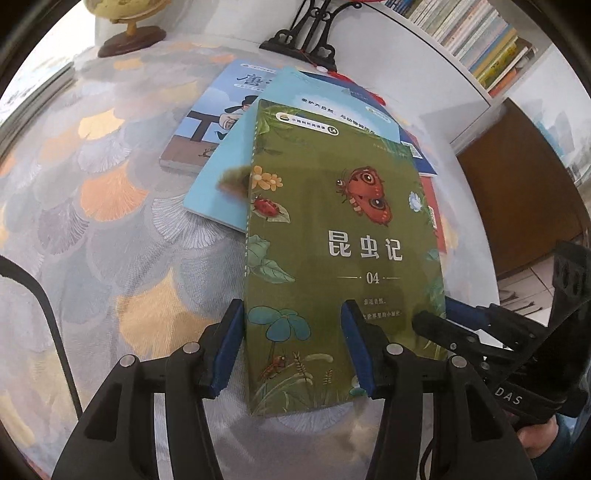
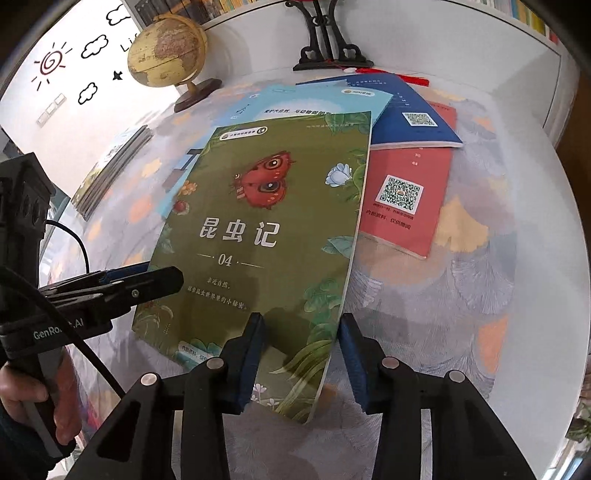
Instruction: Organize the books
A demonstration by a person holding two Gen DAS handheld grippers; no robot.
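A green book (image 1: 343,229) (image 2: 266,221) with a red butterfly on its cover lies on top of a loose pile of books. My left gripper (image 1: 291,314) (image 2: 162,277) is open and straddles the book's left edge. One finger stands beside the spine and the other over the cover. My right gripper (image 2: 302,321) (image 1: 432,317) is open too and straddles the right edge in the same way. Under the green book lie a light blue book (image 1: 221,184), an illustrated book (image 1: 207,122), a dark blue book (image 2: 413,122) and a red book (image 2: 406,199).
The round table (image 2: 461,314) has a patterned cloth. At its far side stand a globe (image 2: 166,51) and a black ornate stand (image 2: 328,44). A flat stack of books (image 2: 110,173) lies at the left. A full bookshelf (image 1: 472,33) is behind. A hand (image 2: 22,391) holds the left gripper.
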